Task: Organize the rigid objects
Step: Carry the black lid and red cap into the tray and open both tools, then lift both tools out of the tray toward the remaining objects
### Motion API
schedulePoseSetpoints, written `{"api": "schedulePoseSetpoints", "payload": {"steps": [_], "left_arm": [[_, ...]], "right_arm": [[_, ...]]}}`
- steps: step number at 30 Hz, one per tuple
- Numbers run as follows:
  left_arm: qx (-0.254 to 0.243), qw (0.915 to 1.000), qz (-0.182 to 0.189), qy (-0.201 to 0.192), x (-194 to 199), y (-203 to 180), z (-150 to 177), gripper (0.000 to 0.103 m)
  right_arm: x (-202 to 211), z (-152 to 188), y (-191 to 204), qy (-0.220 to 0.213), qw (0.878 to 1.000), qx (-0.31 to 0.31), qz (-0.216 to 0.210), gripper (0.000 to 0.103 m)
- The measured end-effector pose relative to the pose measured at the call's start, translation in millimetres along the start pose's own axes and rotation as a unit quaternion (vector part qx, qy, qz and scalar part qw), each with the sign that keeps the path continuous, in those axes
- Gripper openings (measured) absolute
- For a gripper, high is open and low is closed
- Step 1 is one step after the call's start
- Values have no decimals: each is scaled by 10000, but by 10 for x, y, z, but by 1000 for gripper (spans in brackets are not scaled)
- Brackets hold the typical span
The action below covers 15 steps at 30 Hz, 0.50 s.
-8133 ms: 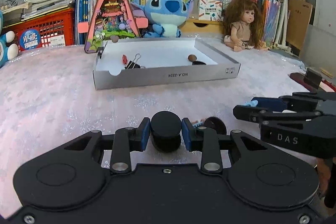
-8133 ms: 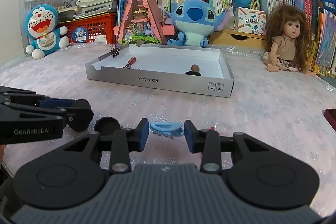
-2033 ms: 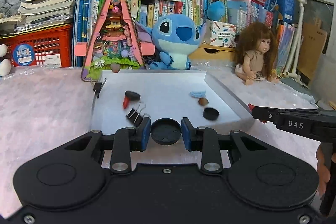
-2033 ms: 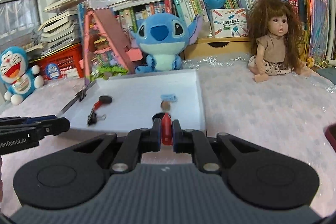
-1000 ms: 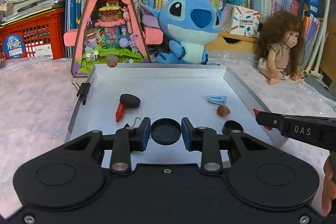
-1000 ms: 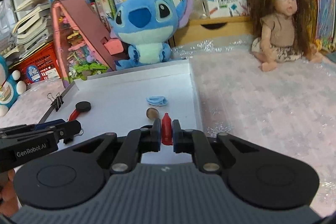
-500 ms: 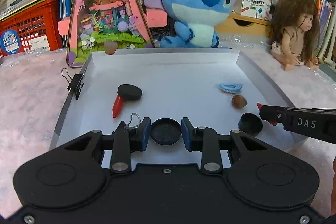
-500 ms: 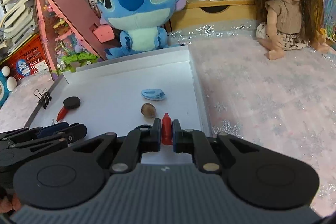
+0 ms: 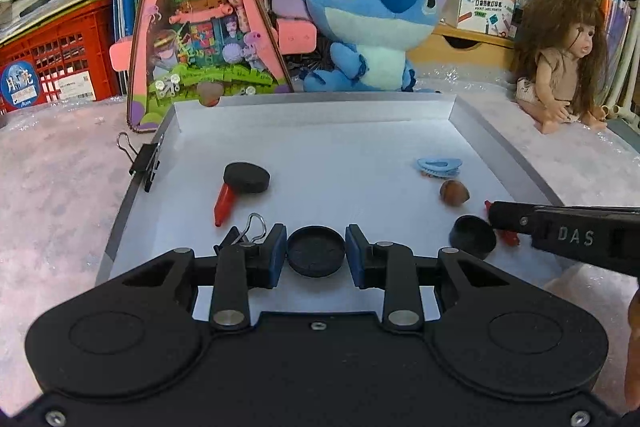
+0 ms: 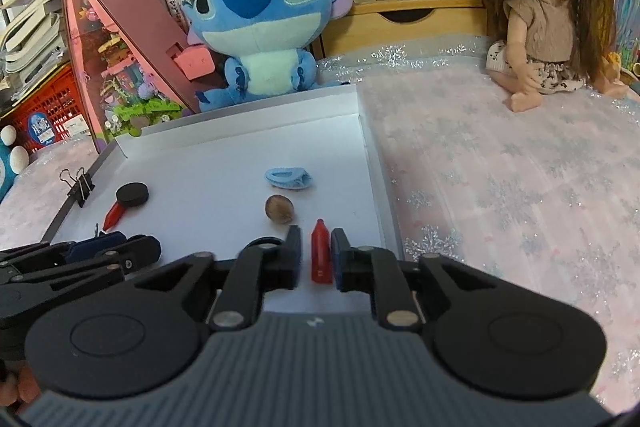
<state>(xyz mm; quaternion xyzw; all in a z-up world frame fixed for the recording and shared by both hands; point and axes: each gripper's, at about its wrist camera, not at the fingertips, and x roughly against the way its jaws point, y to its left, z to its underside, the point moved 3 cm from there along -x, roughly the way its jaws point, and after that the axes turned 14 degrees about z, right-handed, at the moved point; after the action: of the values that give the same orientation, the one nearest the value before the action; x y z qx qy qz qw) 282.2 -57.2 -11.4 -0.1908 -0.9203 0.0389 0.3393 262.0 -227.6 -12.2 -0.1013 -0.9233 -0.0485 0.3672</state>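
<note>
A shallow white cardboard tray (image 9: 312, 115) lies on the pink table. My left gripper (image 9: 316, 257) hangs over its near edge, shut on a round black cap (image 9: 316, 251). My right gripper (image 10: 316, 255) is low over the tray's near right corner. Its jaws are opening, and a small red cone-tipped piece (image 10: 321, 253) stands between them, clear of the left pad. In the tray lie a black disc (image 9: 245, 178) on a red piece (image 9: 224, 203), a blue hair clip (image 9: 439, 166), a hazelnut (image 9: 454, 193), another black cap (image 9: 472, 237) and a binder clip (image 9: 244, 233).
A second binder clip (image 9: 144, 163) grips the tray's left wall. Behind the tray stand a pink triangular toy house (image 9: 204, 27) and a blue plush (image 9: 372, 11). A doll (image 10: 552, 19) sits at the back right. Books and a red crate (image 9: 52, 59) line the back.
The right jaws have parted from the red piece, which now stands loose between them. The left gripper has edged forward over the tray, still holding the black cap.
</note>
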Motion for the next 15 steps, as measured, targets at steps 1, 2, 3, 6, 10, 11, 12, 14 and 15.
{"api": "schedulePoseSetpoints", "payload": {"steps": [1,2,3,6,10,11,12,14,15], "left_arm": [[-15,10000,8,-22,27,-11,-8,39],[-36,10000,25,-57,69,-26,-15,45],[-61,9999,34,-91,108,-37,-22,47],[-136,9997,47,-178,260,-68,-20,56],[-188,9991,114,-355,541,-75,44,69],[-192,9989,132,-417,619,-70,73,72],[-199,9986,146,-471,693,-68,108,73],[-201,9980,177,-566,851,-65,208,76],[-205,9979,206,-583,919,-63,264,77]], "right_arm": [[17,3,2,-30,10000,13,-14,43],[36,6,0,-49,10000,23,-21,46],[60,6,-5,-74,10000,28,-24,48],[177,4,-27,-229,9997,56,-84,59],[437,28,-84,-546,9982,152,-215,69],[503,43,-99,-620,9976,197,-253,72],[578,67,-121,-707,9968,237,-294,75],[713,131,-156,-850,9952,347,-339,80],[780,178,-177,-920,9943,416,-341,81]]}}
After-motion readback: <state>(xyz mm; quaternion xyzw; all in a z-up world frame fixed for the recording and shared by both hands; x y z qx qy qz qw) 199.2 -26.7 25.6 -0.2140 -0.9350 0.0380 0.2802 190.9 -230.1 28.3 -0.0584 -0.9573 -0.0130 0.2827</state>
